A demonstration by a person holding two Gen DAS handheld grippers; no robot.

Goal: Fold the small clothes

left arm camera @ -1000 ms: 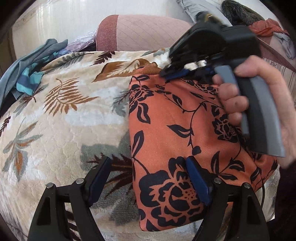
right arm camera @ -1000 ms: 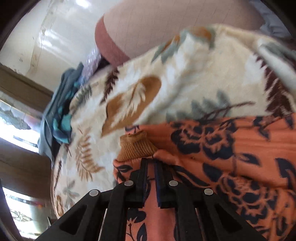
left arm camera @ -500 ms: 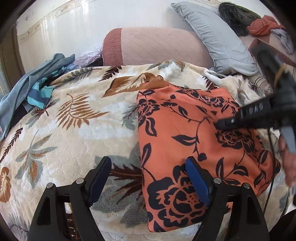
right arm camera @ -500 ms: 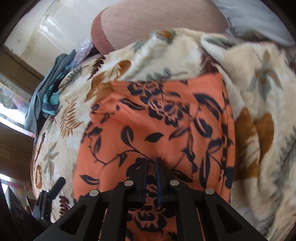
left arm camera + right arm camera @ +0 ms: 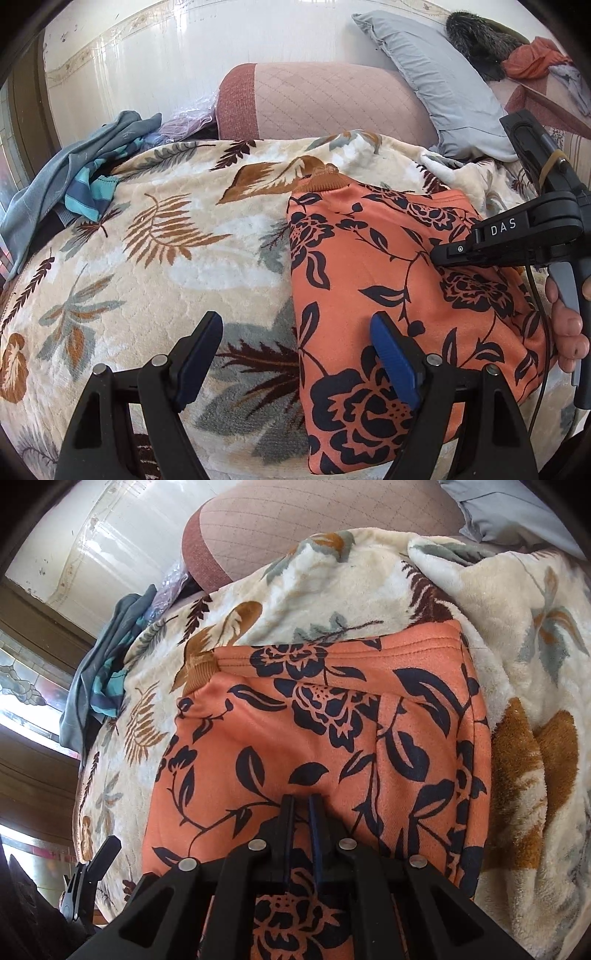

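An orange garment with dark flowers (image 5: 388,291) lies folded into a rectangle on a cream leaf-print blanket (image 5: 166,258); it also shows in the right wrist view (image 5: 332,734). A brown ribbed cuff (image 5: 321,179) sticks out at its far left corner. My left gripper (image 5: 295,347) is open and empty, hovering over the garment's near left edge. My right gripper (image 5: 301,805) is shut with nothing between its fingers, tips over the middle of the garment; it shows at the right in the left wrist view (image 5: 439,254).
A pile of blue and teal clothes (image 5: 74,177) lies at the blanket's far left. A pink quilted cushion (image 5: 321,99) and a grey pillow (image 5: 439,85) stand behind. More clothes (image 5: 532,59) lie at the far right. The blanket (image 5: 517,635) bunches up on the right.
My right gripper has let go of the garment's far corner near the cuff and drawn back toward the near right. The garment now lies flat. My left gripper has stayed open.
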